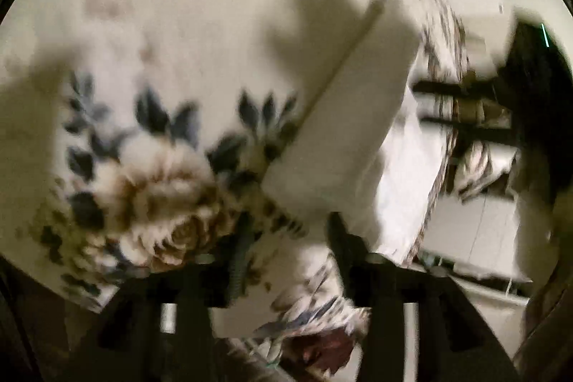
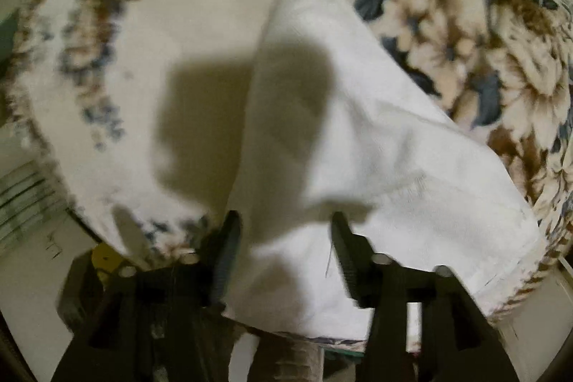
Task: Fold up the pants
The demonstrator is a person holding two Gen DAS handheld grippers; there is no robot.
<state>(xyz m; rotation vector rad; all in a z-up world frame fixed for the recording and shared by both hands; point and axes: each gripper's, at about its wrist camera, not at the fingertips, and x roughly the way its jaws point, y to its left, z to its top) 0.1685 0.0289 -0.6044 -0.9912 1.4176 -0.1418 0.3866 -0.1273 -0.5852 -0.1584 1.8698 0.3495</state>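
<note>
I had the white pants [image 2: 358,145] lying folded near the edge of the floral-covered bed [image 2: 501,77]. Soft, light cloth, I judged; best pinched at a folded corner. Both the left gripper [image 1: 286,260] and right gripper [image 2: 283,238] stood apart, holding nothing. No containers showed.

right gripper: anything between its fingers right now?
Right wrist view: the white pants lie below the open right gripper, filling the gap; neither finger presses them.
</note>
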